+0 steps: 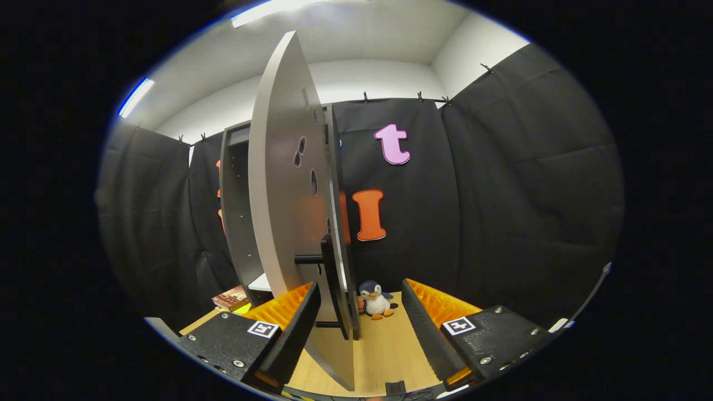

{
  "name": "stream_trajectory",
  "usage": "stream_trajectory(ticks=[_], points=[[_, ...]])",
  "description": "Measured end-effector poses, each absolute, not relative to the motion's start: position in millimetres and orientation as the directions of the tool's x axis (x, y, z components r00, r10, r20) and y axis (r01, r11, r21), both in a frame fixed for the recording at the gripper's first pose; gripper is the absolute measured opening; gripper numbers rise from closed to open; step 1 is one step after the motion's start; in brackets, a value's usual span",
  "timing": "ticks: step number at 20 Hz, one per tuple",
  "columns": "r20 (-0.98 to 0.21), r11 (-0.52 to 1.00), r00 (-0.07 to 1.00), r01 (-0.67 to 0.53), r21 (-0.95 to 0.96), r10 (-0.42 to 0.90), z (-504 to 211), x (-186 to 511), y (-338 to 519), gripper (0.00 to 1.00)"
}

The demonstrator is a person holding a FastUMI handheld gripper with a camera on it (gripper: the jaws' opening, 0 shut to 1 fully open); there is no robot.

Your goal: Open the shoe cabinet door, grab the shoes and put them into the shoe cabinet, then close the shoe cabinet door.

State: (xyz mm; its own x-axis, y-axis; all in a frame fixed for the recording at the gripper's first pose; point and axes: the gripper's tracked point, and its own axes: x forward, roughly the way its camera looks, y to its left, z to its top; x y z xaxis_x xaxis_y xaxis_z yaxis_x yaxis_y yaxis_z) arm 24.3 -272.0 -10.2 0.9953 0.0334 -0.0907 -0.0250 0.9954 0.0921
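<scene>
Gripper view.

Claw (359,312): fingers spread wide, holding nothing. The left finger (289,328) lies just beside the door's lower edge; whether it touches the panel cannot be told. The right finger (429,328) stands well apart from the door, over bare floor.

Shoe cabinet door (284,195): grey panel, swung open and seen nearly edge-on, rising tall between the fingers and closer to the left one. Several dark round holes show on its face. A dark bar handle (328,289) stands upright on the door's edge just ahead of the left finger, fixed on two short pegs.

Shoe cabinet (237,206): grey upright carcass beyond the door and to the left of the claw, its dark interior open. A pale shelf or base edge shows low inside.

Plush penguin (376,299): small toy, sitting on the floor beyond the fingers, just right of the door's edge, against the wall.

Books (229,299): small stack, on the floor left of the left finger, beside the cabinet's foot.

Floor (384,351): light wood.

Room: black cloth wall (501,195) all round; white ceiling with strip lights (267,11) above.
</scene>
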Motion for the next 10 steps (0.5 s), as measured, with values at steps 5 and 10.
stream_trajectory(ticks=[5, 10], points=[[-0.085, 0.996, 0.996, -0.011, 0.086, 0.018, -8, 21, -270, 0.9], [-0.082, 0.997, 0.996, -0.033, 0.072, 0.039, -8, 19, -249, 0.89]])
